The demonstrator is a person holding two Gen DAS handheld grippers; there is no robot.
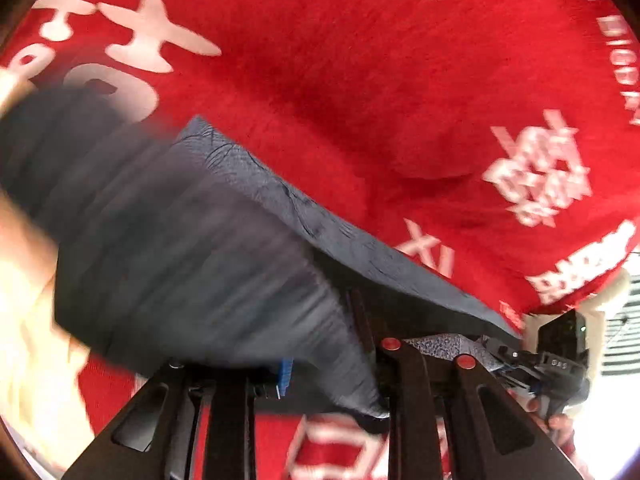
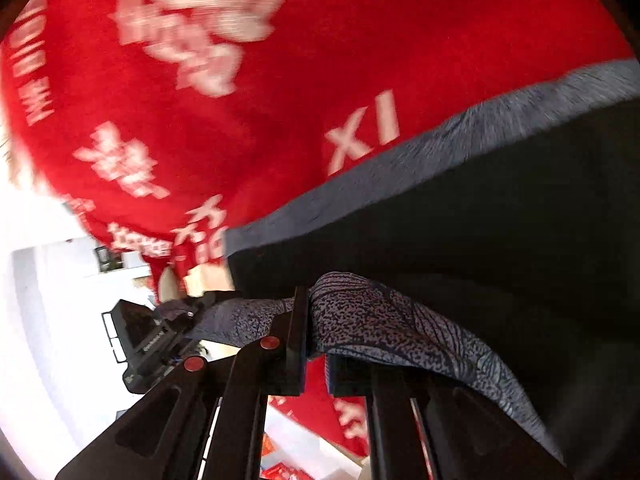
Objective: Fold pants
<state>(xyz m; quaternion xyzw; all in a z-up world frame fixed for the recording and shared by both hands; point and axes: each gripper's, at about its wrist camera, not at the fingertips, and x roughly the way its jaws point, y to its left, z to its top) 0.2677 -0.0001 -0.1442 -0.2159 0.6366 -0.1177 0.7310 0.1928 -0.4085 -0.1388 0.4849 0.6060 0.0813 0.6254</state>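
Right claw [image 2: 316,344] pinches the pants [image 2: 400,320], lifted above red cloth [image 2: 280,120].

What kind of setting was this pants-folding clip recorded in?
Probably an indoor room at a home or workspace, though little shows. The pants are lifted over a surface draped in a red cloth printed with pale lettering, and past its edge the right wrist view shows bright white walls.

red cloth [image 1: 360,100] with white printed characters and latin letters, spread wide under everything, softly rumpled and dented near the middle. beyond its edge, pale blurred room: white wall [image 2: 44,320], small dark framed shape [image 2: 105,258] on a ledge.
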